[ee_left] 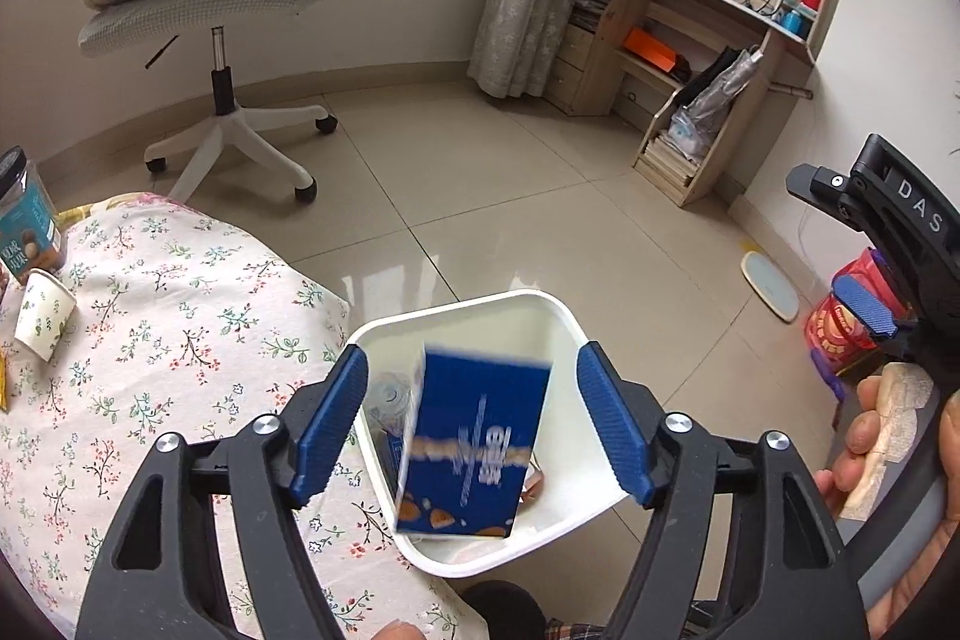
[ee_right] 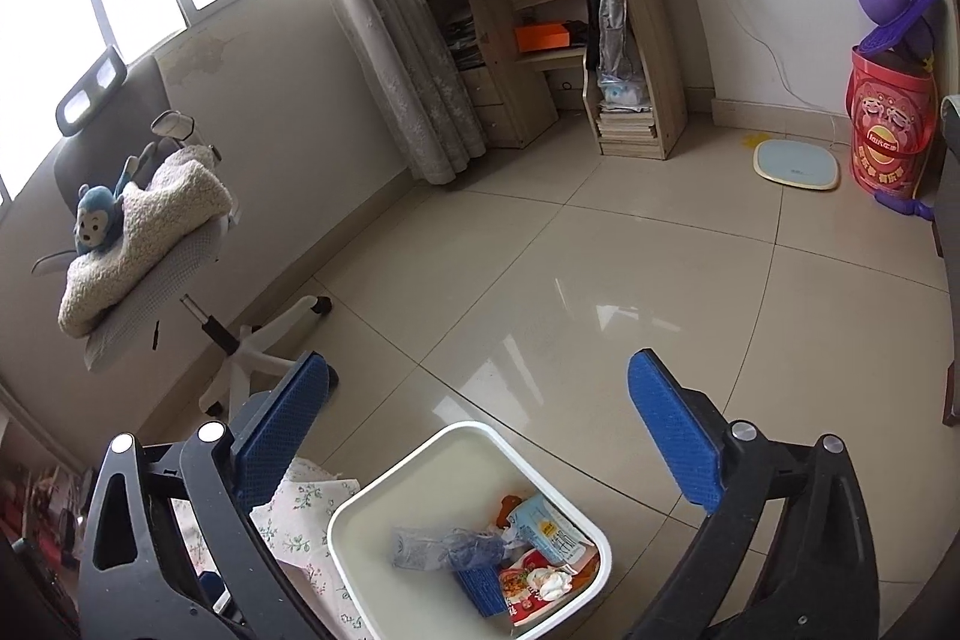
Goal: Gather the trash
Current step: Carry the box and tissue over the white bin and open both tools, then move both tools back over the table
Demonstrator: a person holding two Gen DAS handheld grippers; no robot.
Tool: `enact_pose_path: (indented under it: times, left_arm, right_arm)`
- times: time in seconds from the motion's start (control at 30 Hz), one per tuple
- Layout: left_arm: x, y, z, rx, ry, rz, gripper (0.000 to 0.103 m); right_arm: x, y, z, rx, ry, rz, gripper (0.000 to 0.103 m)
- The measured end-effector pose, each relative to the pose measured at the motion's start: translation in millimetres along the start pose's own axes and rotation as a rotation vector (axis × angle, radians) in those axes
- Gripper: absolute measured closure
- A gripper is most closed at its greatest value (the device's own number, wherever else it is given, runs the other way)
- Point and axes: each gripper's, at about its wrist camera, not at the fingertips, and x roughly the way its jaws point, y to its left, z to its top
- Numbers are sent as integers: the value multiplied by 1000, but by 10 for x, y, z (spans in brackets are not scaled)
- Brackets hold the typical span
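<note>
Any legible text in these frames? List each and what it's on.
"DAS": on the black right gripper body, left wrist view.
Blue cardboard box over the white plastic bin: motion-blurred, unreadable.
Teal-labelled clear jar: too small.
Red drum-shaped tub: unreadable.
Wrappers in the bin: unreadable.

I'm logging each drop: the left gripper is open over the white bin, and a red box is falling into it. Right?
Not quite. The box is blue, not red; the left wrist view shows it blurred between the open fingers of the left gripper, falling into the white bin.
</note>
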Motion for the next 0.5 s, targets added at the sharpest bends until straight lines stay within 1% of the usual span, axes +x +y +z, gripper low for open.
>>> enact_pose_path:
  times: [0.1, 0.23, 0.33, 0.5]
  left_arm:
    - [-98, 38, 32, 25, -35, 40, 26]
    - [-256, 201, 76, 37, -89, 110, 22]
    - [-389, 336, 101, 41, -137, 168, 18]
    - [-593, 630, 111, 30, -192, 257, 18]
  right_arm:
    - [-6, 18, -7, -6, -5, -9, 7]
    - [-10, 206, -93, -58, -13, -9, 7]
    - [-59, 392, -185, -106, -29, 2, 7]
    - [-98, 801, -367, -204, -39, 25, 7]
